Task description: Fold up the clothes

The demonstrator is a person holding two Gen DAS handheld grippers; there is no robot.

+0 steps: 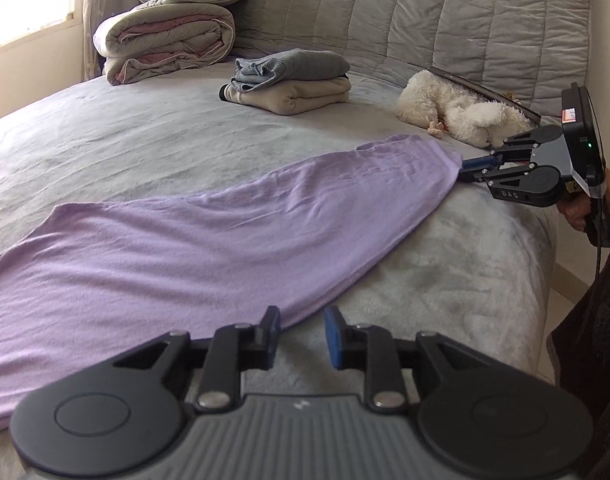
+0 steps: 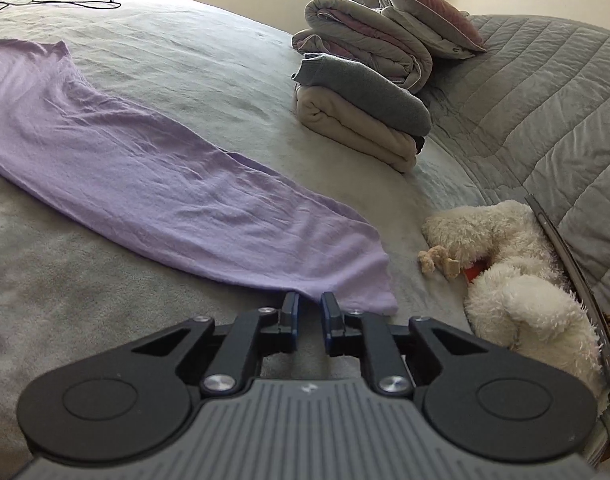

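The purple cloth (image 1: 177,248) lies flat on the bed (image 1: 105,136), its near edge at 12 o'clock just ahead of the left tool (image 1: 301,330), and its far corner at 9 o'clock beside the right tool (image 1: 471,168). Both tools are a little open and hold nothing. There are two tools, one purple cloth, two folded clothes (image 1: 293,80) in a pile, one fluffy white toy (image 1: 457,116); "DAS" is written on the right tool.

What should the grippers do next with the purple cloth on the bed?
Probably pinch the near edge again and carry it over for another fold. The purple cloth lies flat, and both the left hand-held gripper and the right hand-held gripper sit open at its edge, holding nothing.
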